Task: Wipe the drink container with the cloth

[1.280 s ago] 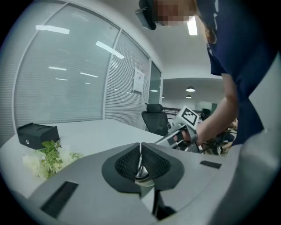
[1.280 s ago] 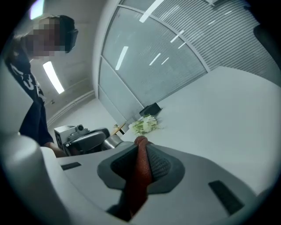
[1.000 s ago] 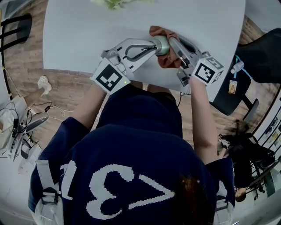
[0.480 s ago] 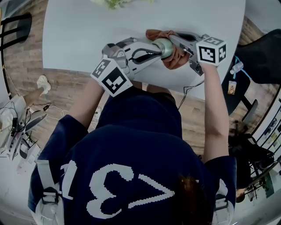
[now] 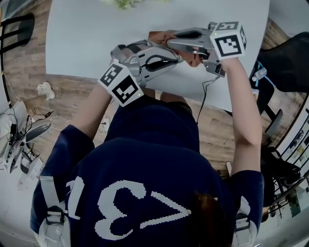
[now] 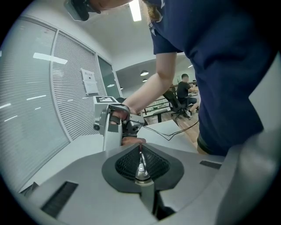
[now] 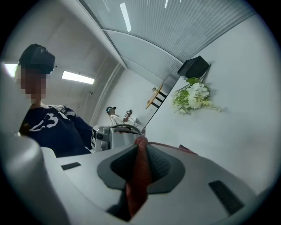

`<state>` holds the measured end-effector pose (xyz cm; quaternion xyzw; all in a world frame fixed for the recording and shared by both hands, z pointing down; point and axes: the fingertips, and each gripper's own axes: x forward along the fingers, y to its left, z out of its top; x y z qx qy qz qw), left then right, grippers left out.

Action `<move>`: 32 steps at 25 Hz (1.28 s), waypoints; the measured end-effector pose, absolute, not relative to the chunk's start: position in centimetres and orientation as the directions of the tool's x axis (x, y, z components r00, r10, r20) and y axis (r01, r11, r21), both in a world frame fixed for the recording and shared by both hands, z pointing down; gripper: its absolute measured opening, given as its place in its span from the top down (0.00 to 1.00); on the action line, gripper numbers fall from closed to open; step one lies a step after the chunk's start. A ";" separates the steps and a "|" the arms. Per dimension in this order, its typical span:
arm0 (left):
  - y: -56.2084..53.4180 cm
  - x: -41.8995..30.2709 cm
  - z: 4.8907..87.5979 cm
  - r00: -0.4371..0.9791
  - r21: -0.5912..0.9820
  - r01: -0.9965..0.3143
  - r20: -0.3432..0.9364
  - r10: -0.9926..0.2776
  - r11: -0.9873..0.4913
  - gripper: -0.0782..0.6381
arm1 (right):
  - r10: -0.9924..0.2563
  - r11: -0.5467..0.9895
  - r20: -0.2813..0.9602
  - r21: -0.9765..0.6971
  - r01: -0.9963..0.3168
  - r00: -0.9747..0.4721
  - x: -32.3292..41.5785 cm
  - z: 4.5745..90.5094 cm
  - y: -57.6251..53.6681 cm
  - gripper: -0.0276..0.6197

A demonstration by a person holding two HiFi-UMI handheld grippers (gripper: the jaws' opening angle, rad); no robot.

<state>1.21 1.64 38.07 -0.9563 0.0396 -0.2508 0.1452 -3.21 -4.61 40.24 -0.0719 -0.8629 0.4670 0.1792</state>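
Cloth (image 7: 138, 176) in right claw (image 7: 141, 147), now swung farther left.

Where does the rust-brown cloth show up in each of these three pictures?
Head view: the rust-brown cloth peeks out at top centre, under the right gripper.
Left gripper view: a small brown patch of the cloth shows at centre, just beyond the jaws.
Right gripper view: the cloth is at lower centre, pinched between the jaws.
Shared landmark: the white table.

Office. Glass partition with slatted blinds (image 6: 66, 88); ceiling strip light (image 6: 135, 9); posted notice (image 6: 90, 81); black swivel chair (image 5: 289, 55); white table (image 5: 87, 38); wood-plank floor (image 5: 72, 96).
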 end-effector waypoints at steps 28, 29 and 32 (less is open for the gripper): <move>-7.0 0.7 38.4 0.808 0.140 -0.443 0.491 -0.327 -0.885 0.86 | -0.521 0.761 0.206 -0.327 -0.561 -0.828 0.4 39.9 -2.8 0.86; -7.1 0.7 38.3 0.813 0.163 -0.439 0.490 -0.314 -0.884 0.86 | -0.546 0.745 0.200 -0.328 -0.581 -0.814 1.2 40.4 -2.9 0.86; -7.3 0.9 38.1 0.823 0.206 -0.430 0.489 -0.288 -0.879 0.86 | -0.606 0.700 0.238 -0.293 -0.651 -0.759 3.8 42.4 -3.1 0.86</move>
